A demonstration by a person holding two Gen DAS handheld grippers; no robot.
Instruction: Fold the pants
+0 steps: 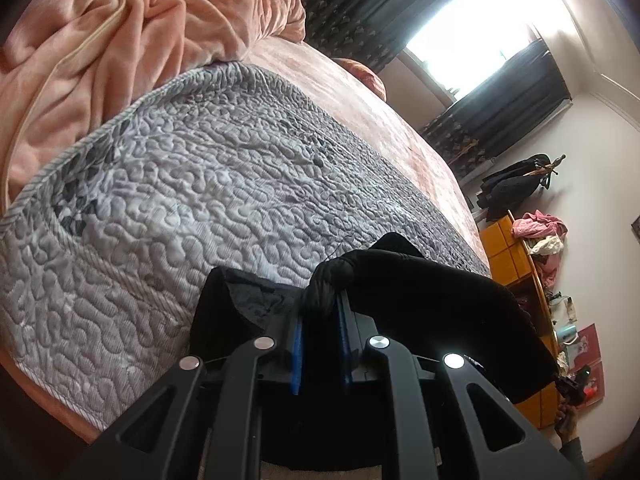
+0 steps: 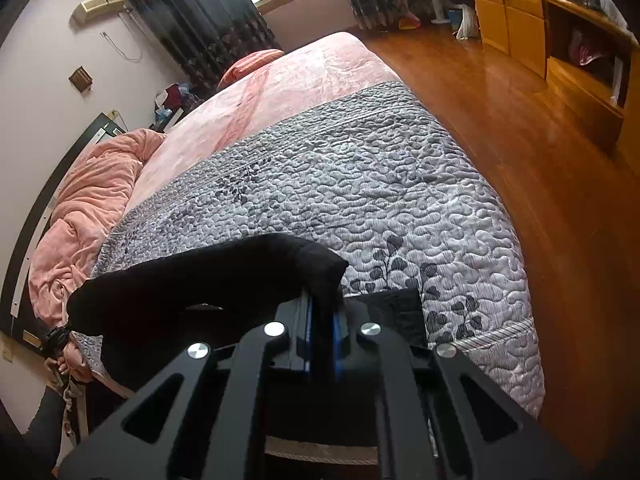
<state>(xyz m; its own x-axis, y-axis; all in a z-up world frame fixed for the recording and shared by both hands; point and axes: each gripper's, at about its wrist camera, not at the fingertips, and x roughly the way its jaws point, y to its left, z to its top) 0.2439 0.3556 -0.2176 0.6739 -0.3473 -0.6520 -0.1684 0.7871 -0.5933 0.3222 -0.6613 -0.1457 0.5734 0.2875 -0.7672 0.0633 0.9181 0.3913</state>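
Observation:
The black pants hang stretched between both grippers, lifted above the grey quilted bedspread. My left gripper is shut on one end of the pants' edge, the cloth bunched between its blue pads. In the right wrist view my right gripper is shut on the other end of the pants, which run off to the left toward the other gripper. The lower part of the pants is hidden below the grippers.
A rumpled pink blanket lies at the head of the bed, over a pink sheet. The wooden floor runs along the bed's right side. Yellow wooden cabinets with clothes stand by the wall.

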